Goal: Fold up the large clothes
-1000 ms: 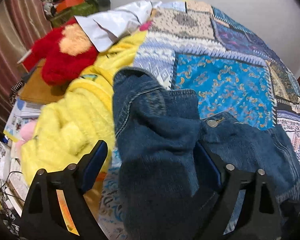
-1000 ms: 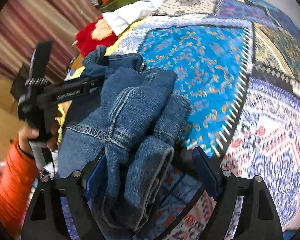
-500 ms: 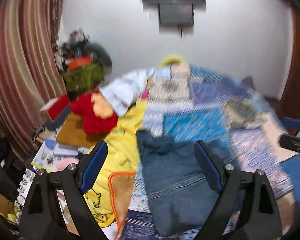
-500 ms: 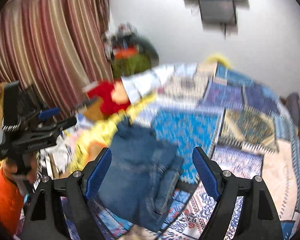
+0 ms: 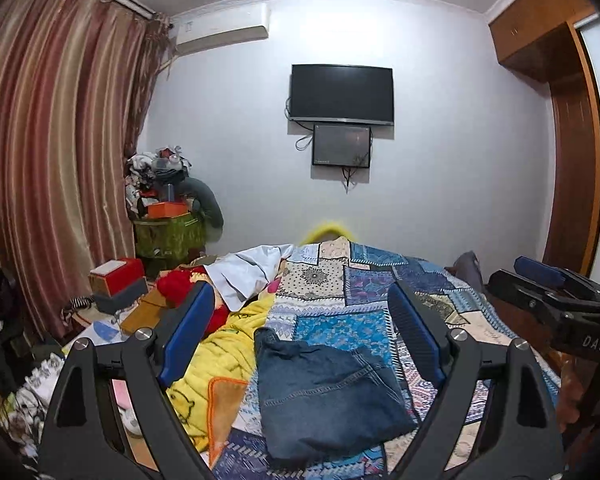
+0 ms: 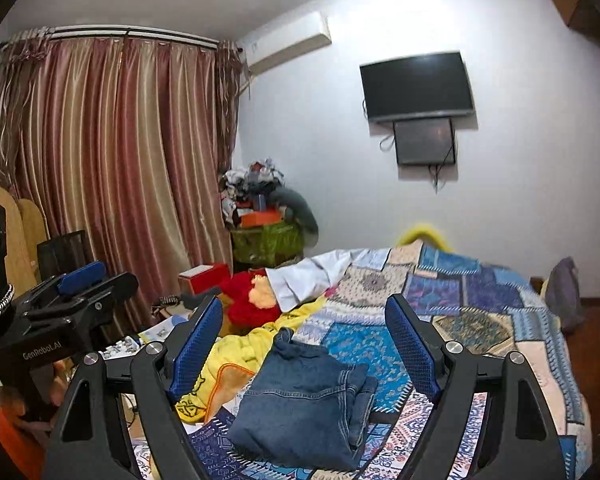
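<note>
A folded blue denim garment (image 5: 328, 396) lies on the patchwork bedspread (image 5: 364, 292) near the bed's front edge; the right wrist view shows the denim garment (image 6: 304, 400) too. My left gripper (image 5: 300, 336) hangs open well above and behind it, nothing between its blue pads. My right gripper (image 6: 304, 344) is likewise open and empty, raised over the bed. The right gripper's body (image 5: 556, 300) shows at the right edge of the left wrist view; the left gripper's body (image 6: 60, 304) shows at the left of the right wrist view.
A yellow fleece blanket (image 5: 228, 344), a red plush toy (image 6: 252, 300) and a white garment (image 6: 304, 276) lie left of the denim. Boxes and clutter (image 5: 120, 284) stand by the curtain (image 5: 52, 160). A television (image 5: 342, 94) hangs on the far wall. A wooden wardrobe (image 5: 572, 152) stands at right.
Both grippers have let go of the denim, lifted up and back, and tilted from looking down at the bed to nearly level. The denim now lies folded on the bedspread.
</note>
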`<state>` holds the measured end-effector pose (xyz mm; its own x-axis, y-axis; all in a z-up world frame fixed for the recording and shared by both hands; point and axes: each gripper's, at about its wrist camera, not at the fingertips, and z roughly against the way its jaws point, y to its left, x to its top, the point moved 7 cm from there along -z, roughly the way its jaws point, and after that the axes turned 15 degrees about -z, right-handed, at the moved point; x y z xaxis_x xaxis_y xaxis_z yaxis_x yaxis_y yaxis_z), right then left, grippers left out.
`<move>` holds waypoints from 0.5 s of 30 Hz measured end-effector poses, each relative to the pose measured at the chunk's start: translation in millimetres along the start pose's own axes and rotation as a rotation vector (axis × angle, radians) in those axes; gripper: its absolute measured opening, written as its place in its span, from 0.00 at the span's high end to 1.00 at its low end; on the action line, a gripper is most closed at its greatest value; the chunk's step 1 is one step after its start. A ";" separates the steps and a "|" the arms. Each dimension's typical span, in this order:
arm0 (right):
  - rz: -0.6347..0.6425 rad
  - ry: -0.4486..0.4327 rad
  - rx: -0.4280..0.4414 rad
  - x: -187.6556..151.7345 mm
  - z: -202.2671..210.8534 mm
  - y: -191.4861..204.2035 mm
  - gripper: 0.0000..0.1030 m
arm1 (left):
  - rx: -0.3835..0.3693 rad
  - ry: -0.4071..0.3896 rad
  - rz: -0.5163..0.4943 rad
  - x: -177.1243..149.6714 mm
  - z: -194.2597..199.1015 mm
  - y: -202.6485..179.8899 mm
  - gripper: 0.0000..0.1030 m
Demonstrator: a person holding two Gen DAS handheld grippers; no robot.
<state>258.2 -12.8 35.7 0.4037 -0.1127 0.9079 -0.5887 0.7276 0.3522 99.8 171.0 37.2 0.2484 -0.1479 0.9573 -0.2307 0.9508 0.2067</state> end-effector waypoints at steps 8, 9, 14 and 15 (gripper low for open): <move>0.006 -0.026 -0.035 -19.6 21.3 9.5 0.00 | 0.031 0.004 0.040 -20.6 20.2 0.1 0.01; 0.007 -0.017 -0.041 -22.7 22.4 9.8 0.00 | 0.036 0.009 0.038 -22.9 20.2 0.2 0.01; 0.025 0.000 -0.074 -32.4 20.1 10.0 0.00 | 0.024 0.024 0.054 -29.4 19.4 1.8 0.01; 0.030 0.002 -0.077 -33.9 20.3 10.1 0.00 | 0.026 0.026 0.057 -29.7 20.4 1.4 0.01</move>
<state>224.3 -15.3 13.1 0.3882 -0.0892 0.9172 -0.5452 0.7802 0.3066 72.9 171.2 13.1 0.2582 -0.0866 0.9622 -0.2693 0.9500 0.1578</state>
